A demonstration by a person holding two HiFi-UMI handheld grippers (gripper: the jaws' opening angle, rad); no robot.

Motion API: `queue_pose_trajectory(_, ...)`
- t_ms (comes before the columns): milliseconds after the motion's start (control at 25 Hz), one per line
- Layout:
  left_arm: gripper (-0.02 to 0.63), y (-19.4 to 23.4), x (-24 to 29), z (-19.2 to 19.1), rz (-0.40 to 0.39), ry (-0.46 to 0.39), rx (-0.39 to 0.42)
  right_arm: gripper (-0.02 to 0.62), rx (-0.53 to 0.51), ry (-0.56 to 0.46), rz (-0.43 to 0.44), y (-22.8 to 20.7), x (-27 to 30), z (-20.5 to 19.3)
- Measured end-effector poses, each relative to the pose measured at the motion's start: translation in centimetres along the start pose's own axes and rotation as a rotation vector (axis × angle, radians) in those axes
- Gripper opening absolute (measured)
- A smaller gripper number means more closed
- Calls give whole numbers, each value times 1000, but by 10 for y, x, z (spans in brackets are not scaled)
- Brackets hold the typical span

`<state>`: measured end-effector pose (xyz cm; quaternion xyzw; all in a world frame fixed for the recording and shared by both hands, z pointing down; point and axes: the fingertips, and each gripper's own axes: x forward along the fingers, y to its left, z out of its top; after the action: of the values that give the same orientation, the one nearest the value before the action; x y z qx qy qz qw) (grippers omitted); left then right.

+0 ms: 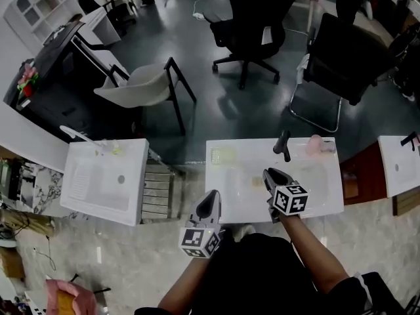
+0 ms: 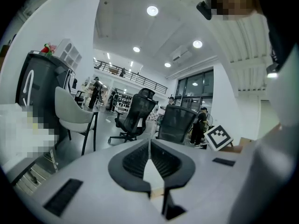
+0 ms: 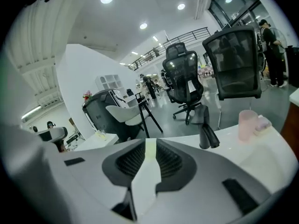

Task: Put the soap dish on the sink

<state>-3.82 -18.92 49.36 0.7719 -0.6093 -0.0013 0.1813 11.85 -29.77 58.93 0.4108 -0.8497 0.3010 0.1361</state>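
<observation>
The soap dish point(image 1: 223, 155) sits at the upper left corner of the middle sink point(image 1: 328, 199), so the placing looks done. The right gripper point(image 3: 150, 146) has its fingers nearly together with a thin gap, grasping nothing. The left gripper point(image 2: 149, 146) is clenched and empty. Next, both need only draw clear. Only the head view shows the dish plainly, while the right gripper view shows the tap point(image 3: 205, 127) and pink cup point(image 3: 247, 125) up close.

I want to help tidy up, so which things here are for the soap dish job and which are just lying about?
For the job: the pale soap dish, the middle sink it sits on, the left tool, the right tool.
Just lying about: the pink cup, the white chair, the black office chair, the other sink at the left.
</observation>
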Motion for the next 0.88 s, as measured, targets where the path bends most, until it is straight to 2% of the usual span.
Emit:
queue_pose_trajectory(360, 18, -40, 6, -2, -13, -15, 3, 46, -116, -98, -43, -27, -81, 28)
queue_pose_trajectory(520, 18, -47, 14, 8, -29, -37, 25, 12, -153, -135, -72, -38, -107, 35)
queue_pose_trajectory(760, 18, -56, 37, 29, -61, -61, 49, 5, -166, -170, -98, -46, -132, 46)
queue_pose_trajectory(880, 18, -65, 46, 40, -77, -68, 67, 2, -207, -221, -122, -48, -149, 61)
